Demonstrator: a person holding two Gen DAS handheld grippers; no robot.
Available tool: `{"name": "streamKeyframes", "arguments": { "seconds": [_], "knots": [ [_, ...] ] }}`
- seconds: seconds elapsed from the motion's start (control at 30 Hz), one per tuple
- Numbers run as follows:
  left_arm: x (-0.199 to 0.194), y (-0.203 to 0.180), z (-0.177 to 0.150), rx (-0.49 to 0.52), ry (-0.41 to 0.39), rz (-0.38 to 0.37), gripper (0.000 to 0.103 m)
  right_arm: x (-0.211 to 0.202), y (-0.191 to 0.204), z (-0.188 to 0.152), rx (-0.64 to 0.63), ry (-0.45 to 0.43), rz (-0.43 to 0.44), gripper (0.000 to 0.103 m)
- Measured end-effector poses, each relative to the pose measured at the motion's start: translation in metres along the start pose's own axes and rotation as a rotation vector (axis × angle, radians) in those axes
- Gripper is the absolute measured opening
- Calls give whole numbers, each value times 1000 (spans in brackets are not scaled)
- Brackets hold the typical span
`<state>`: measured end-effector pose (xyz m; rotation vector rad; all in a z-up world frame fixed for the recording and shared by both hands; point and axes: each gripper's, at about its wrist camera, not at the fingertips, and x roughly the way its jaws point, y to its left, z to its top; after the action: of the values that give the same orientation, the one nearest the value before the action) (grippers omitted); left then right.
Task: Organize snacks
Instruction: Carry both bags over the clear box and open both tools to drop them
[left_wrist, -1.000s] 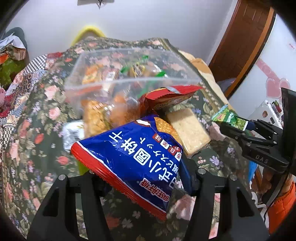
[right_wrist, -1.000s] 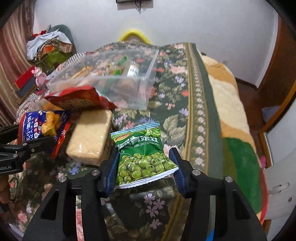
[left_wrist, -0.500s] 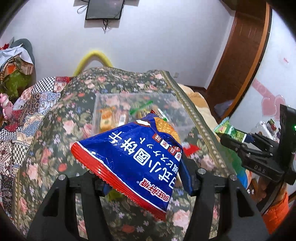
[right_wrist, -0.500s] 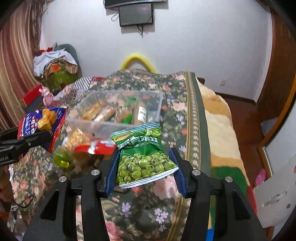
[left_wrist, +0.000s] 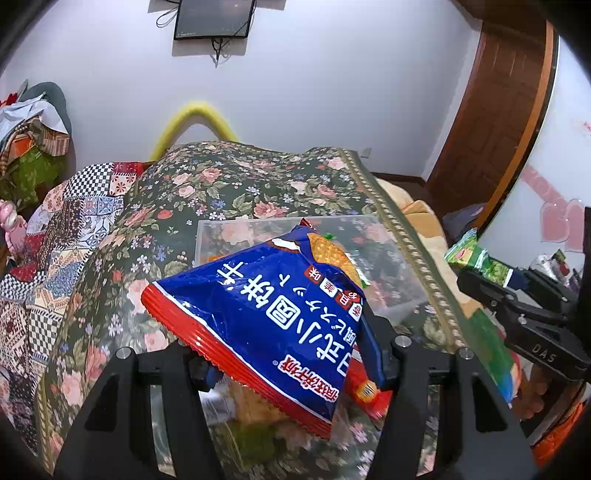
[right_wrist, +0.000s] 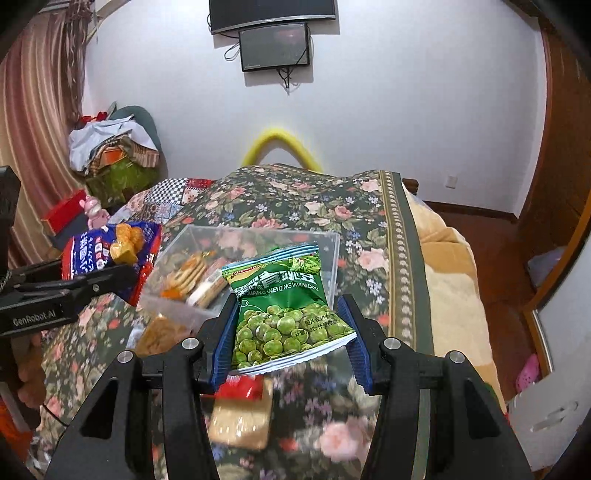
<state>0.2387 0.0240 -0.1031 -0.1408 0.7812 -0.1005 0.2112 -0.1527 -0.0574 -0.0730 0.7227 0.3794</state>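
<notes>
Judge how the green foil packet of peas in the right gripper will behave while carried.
The green foil packet of peas looks puffy and light, so probably easy to carry. Its glossy film may slip between the blue pads. It sags slightly, suggesting floppiness.

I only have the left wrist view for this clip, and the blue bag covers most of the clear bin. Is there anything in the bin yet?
Observer: Yes. The right wrist view shows cracker packs lying inside the clear bin.
Operator: And the green packet beyond my blue bag, what is it?
Observer: A green pea packet, with peas pictured on its front. The right gripper holds it between both fingers, in the air on the near side of the bin.
</notes>
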Motion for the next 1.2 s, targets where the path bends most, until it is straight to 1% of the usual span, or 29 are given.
{"name": "streamKeyframes", "arguments": {
  "seconds": [0.2,0.33,0.47,0.6,0.7,0.77,0.8,0.83,0.87,0.9,0.93,1.07,1.2],
  "knots": [
    [38,3,8,20,53,11,59,28,0,7,0,31,-1,49],
    [67,6,10,1,105,-4,59,47,0,9,7,60,8,49],
    [92,6,8,-8,144,-12,59,71,1,8,20,111,21,49],
    [109,7,8,-14,181,-7,60,85,3,7,4,136,18,49],
    [119,11,11,-42,215,-3,60,92,4,7,-5,148,10,50],
    [122,14,11,-61,229,-7,61,95,5,6,-11,152,5,50],
    [122,15,11,-67,234,-5,61,95,5,6,-16,154,2,52],
    [122,16,10,-68,236,-1,63,96,6,6,-19,154,-4,57],
    [120,16,10,-66,235,12,63,94,7,5,-22,149,-10,60],
    [119,16,10,-62,233,22,63,94,7,6,-25,145,-14,65],
    [116,15,10,-54,227,29,63,92,7,6,-29,140,-18,67],
    [95,14,12,-36,194,10,63,80,8,7,-33,127,-11,68],
    [66,11,18,-10,141,20,64,62,9,10,-24,102,0,69]
  ]
}}
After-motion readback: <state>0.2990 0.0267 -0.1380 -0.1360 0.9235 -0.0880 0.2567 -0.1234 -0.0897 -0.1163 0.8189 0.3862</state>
